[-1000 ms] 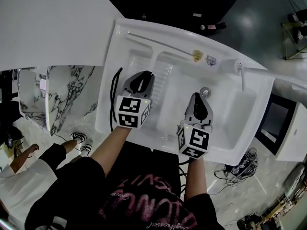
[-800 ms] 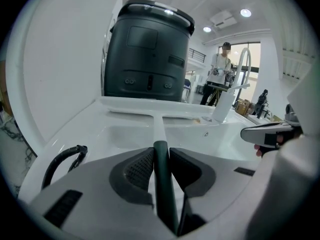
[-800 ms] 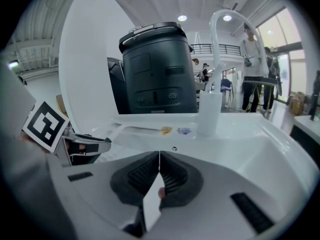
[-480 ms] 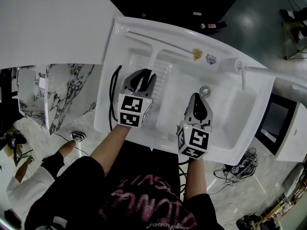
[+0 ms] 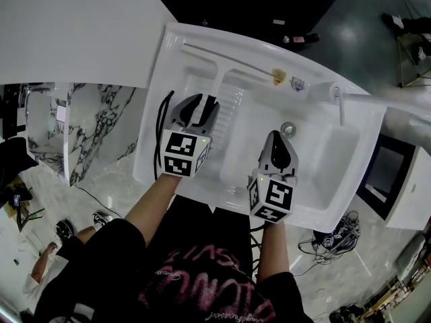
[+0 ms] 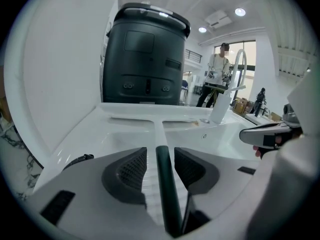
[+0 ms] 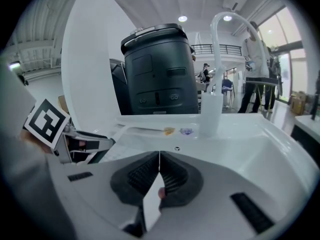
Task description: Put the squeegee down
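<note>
The squeegee [image 5: 219, 86] lies on the white drainboard, its long blade [image 6: 150, 118] across the back and its dark green grip [image 6: 165, 184] pointing toward me. My left gripper [image 5: 204, 104] straddles that grip. Its jaws have just been opening, and a gap shows on both sides between the ribbed pads [image 6: 131, 169] and the grip, so nothing is clamped. My right gripper [image 5: 279, 136] hovers over the basin near the drain, and its pads [image 7: 145, 174] meet with no task object between them.
The white sink [image 5: 350, 153] has a drain [image 5: 288, 128], a faucet [image 5: 339, 103] at the back right and small stickers [image 5: 277, 77] on the rim. A black cable [image 5: 160, 123] hangs along the left edge. A dark bin [image 6: 145, 59] stands behind the sink.
The left jaws have spread apart off the squeegee's grip, and the left gripper has drifted slightly toward me. The right gripper has stayed put.
</note>
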`<state>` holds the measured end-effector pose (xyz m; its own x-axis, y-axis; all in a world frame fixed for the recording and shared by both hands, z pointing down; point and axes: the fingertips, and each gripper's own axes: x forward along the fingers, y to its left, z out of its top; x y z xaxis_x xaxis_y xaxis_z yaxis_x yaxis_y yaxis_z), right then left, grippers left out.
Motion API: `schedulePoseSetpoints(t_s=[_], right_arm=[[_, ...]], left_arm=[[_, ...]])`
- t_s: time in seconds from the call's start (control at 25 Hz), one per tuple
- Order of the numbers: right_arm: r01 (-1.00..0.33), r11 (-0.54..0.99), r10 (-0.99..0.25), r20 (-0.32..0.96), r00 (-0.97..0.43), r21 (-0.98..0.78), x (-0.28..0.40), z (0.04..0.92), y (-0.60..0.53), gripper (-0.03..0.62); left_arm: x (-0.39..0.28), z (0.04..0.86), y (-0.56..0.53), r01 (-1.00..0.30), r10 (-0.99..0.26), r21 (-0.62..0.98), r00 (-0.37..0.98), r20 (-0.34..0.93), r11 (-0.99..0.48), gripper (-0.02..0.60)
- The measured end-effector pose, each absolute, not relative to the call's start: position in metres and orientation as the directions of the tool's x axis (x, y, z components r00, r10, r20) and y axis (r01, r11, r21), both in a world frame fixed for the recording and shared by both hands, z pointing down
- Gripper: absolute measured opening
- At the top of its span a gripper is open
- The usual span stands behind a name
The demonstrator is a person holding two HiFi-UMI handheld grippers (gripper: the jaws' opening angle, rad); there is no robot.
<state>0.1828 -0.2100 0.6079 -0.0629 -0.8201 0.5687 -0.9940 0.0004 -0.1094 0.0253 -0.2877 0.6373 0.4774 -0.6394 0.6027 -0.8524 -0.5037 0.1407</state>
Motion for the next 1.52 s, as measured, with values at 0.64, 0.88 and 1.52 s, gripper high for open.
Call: schedulePoseSetpoints(t_s=[0.64, 0.88, 1.52], right_arm=[[-0.995, 0.034, -0.849, 0.522, -0.076, -0.091, 0.168, 0.58, -0.191, 0.021], [-0.995, 0.064, -0.873, 0.478, -0.096, -0.083, 0.16, 0.561, -0.183, 0.021], [-0.994, 0.089, -0.936, 0.337, -0.104, -0.061, 0.147, 0.488, -0.171, 0.021]], left_arm=[[0.001, 0.598, -0.262, -0.87, -0.712, 0.129, 0.467, 0.525, -0.476, 0.15], [-0.014, 0.582, -0.249, -0.88, -0.737, 0.105, 0.447, 0.506, -0.462, 0.096], [-0.035, 0.508, -0.229, -0.895, -0.816, 0.075, 0.433, 0.381, -0.44, 0.01]])
